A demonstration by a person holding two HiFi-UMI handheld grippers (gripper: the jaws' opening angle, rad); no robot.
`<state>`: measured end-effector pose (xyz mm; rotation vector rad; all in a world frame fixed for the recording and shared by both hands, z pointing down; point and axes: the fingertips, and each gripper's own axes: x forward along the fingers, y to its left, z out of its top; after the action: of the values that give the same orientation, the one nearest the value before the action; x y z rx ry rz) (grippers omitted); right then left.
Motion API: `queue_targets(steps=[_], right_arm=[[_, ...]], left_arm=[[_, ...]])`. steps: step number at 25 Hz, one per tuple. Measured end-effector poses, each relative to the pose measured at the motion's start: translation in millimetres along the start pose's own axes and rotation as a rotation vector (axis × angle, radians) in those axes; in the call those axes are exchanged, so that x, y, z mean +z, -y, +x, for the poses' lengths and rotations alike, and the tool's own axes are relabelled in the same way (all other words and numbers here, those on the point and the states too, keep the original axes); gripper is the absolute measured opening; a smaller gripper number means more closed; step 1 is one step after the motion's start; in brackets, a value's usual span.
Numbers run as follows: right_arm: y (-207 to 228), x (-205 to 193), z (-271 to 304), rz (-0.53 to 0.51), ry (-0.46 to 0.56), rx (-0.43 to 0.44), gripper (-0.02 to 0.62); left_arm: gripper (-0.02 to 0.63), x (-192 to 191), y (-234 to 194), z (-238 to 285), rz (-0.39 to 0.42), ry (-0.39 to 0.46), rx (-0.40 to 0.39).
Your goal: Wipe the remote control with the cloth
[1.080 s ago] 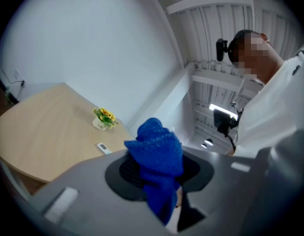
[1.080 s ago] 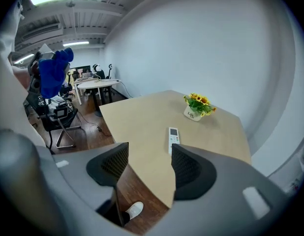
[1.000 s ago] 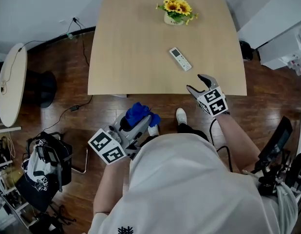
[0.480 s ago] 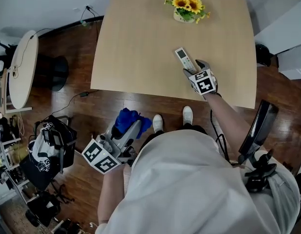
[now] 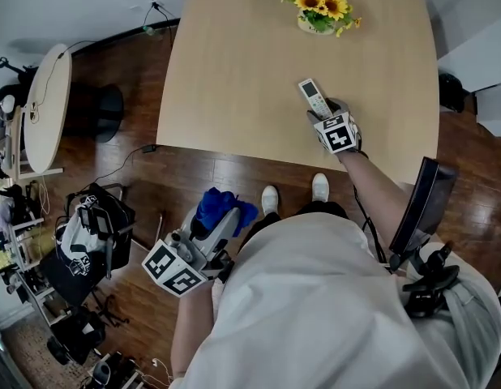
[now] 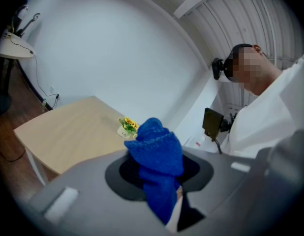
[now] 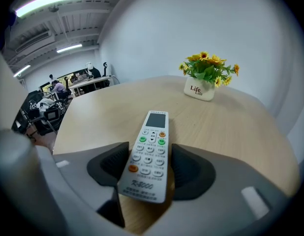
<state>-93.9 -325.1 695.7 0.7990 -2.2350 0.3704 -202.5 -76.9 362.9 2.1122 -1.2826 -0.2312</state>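
My right hand-held gripper (image 7: 144,168) grips the remote control (image 7: 148,149) by its sides on the surface (image 5: 234,71); my left hand-held gripper (image 6: 159,178) clamps the blue cloth (image 6: 156,149). Keep grip level, wipe lengthwise

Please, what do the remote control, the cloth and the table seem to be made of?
The remote control: likely hard plastic, white, smooth, with softer-looking coloured buttons. The cloth: blue textile, probably microfibre or terry; a fuzzy, ribbed surface shows. The table: light wood or wood-look laminate, matte; faint grain, but the look leaves it open.
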Motion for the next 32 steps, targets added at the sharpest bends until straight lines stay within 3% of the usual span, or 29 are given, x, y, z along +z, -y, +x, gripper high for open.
queue_targets(steps=[1, 2, 11, 16, 25, 32], right_arm=[[2, -1, 2, 0.000, -0.003, 0.004, 0.231], [5, -3, 5, -0.001, -0.007, 0.011, 0.219], [0, 1, -14, -0.083, 0.012, 0.069, 0.216], [-12, 29, -54, -0.186, 0.072, 0.114, 0.216], [-17, 75, -187, -0.385, 0.135, 0.122, 0.216], [-28, 90, -232, -0.403, 0.126, 0.105, 0.218]], left_arm=[[0.149, -1, -2, 1, 0.000, -0.001, 0.001], [0.149, -1, -3, 3, 0.000, -0.002, 0.000], [0.149, -3, -19, 16, 0.027, -0.041, -0.043], [0.149, 7, -32, 33, 0.080, -0.073, -0.067], [0.149, 19, 25, 143, 0.306, -0.222, -0.335], [0.146, -4, 86, 220, 0.462, -0.312, -0.540]])
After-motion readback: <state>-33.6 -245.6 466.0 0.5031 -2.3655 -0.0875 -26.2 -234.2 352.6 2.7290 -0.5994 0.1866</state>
